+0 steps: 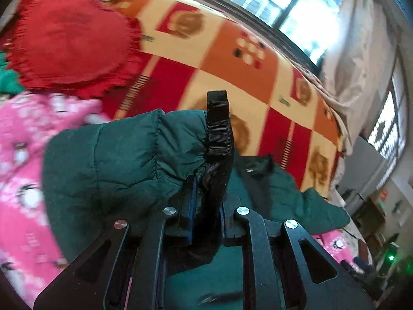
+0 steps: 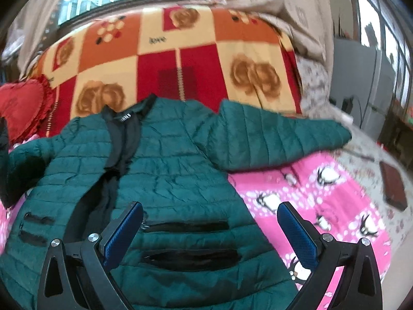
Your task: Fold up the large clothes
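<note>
Left wrist view: left gripper (image 1: 206,180) clamped tight on the cuff end of a sleeve (image 1: 124,160) of the dark green quilted jacket (image 1: 284,193), sleeve bunched in the centre of the frame, black lining squeezed between the blue pads. One black ridged fingertip (image 1: 219,124) upright above the fabric. More of the jacket at lower right. Pink penguin-print blanket (image 1: 23,168) along the left edge. Red frilled heart cushion (image 1: 69,36) at upper left. Orange, red and cream checked blanket (image 1: 232,59) across the middle. Window (image 1: 304,7) and beige curtain (image 1: 361,46) at upper right.

Right wrist view: right gripper (image 2: 210,232) wide apart, nothing between its blue pads (image 2: 124,232), hovering over the lower hem area. Jacket spread flat, front up, filling centre and lower left, black collar toward upper centre, one sleeve stretched out to the right, two black pocket slits at bottom centre. Pink blanket beneath at lower right. Checked blanket across the top. Red cushion at the left edge. A dark brown flat thing (image 2: 393,186) at the right edge, too blurred to name.
</note>
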